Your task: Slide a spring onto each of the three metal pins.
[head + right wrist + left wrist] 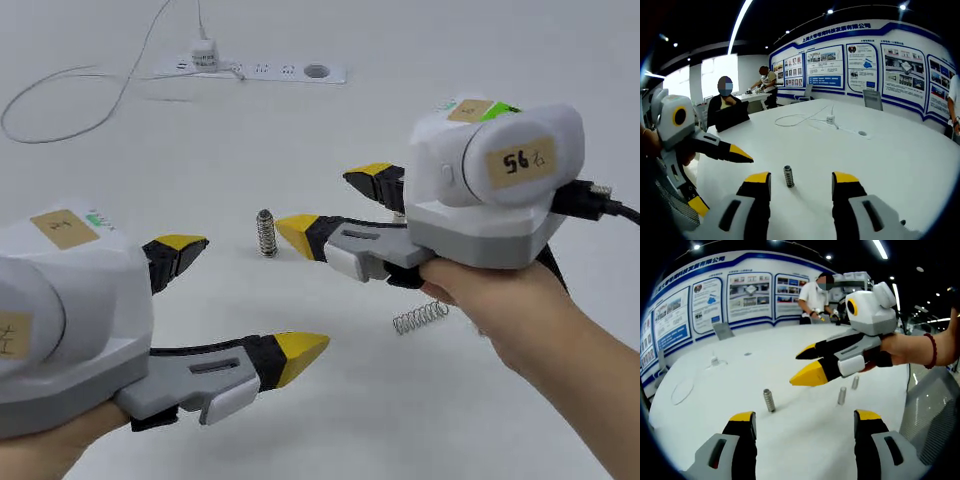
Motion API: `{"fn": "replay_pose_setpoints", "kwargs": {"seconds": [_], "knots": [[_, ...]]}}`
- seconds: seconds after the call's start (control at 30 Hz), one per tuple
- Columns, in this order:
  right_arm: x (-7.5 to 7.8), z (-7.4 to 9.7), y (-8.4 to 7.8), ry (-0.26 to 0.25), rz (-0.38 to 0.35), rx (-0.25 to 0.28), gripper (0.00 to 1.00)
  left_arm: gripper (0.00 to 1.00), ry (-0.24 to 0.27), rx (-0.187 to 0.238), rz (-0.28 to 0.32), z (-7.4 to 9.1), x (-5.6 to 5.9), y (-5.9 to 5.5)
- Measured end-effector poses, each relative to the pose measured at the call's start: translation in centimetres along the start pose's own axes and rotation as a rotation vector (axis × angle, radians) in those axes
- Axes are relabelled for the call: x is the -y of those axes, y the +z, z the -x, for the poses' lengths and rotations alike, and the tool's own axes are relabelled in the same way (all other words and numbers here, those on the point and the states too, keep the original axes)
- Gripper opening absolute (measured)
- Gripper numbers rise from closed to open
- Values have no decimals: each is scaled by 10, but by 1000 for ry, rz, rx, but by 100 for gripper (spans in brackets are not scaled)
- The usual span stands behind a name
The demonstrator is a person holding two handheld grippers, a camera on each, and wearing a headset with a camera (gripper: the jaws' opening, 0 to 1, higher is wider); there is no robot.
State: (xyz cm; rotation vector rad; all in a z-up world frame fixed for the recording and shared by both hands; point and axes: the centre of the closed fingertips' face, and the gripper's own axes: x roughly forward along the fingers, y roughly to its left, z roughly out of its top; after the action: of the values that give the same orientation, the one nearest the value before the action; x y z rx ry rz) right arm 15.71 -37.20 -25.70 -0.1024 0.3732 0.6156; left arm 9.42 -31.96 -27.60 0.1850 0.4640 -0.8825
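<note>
One metal pin wearing a spring (266, 232) stands upright on the white table (330, 110). A loose spring (420, 317) lies flat on the table under my right hand. My right gripper (330, 203) hovers open and empty just right of the sprung pin (788, 176), which sits between its jaws in the right gripper view. My left gripper (240, 300) is open and empty, nearer me at the lower left. In the left gripper view the sprung pin (769, 400) stands left of two bare pins (842, 395) (855, 382), with the right gripper (810, 365) above them.
A white power strip (250, 70) with a plugged charger and a looping white cable (60, 100) lie at the table's far side. A grey chair (930, 405) stands past the table edge. People work at the far end of the room.
</note>
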Motion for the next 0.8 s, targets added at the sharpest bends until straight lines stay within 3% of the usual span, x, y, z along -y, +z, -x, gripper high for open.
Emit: {"fn": "replay_pose_setpoints", "kwargs": {"seconds": [0.4, 0.8], "knots": [[15, 29, -9, -51, -15, -9, 52, 76, -25, -4, -24, -4, 6, 2], [30, 65, -25, -88, -41, -35, 56, 70, -87, -29, -78, -19, 21, 5]]}}
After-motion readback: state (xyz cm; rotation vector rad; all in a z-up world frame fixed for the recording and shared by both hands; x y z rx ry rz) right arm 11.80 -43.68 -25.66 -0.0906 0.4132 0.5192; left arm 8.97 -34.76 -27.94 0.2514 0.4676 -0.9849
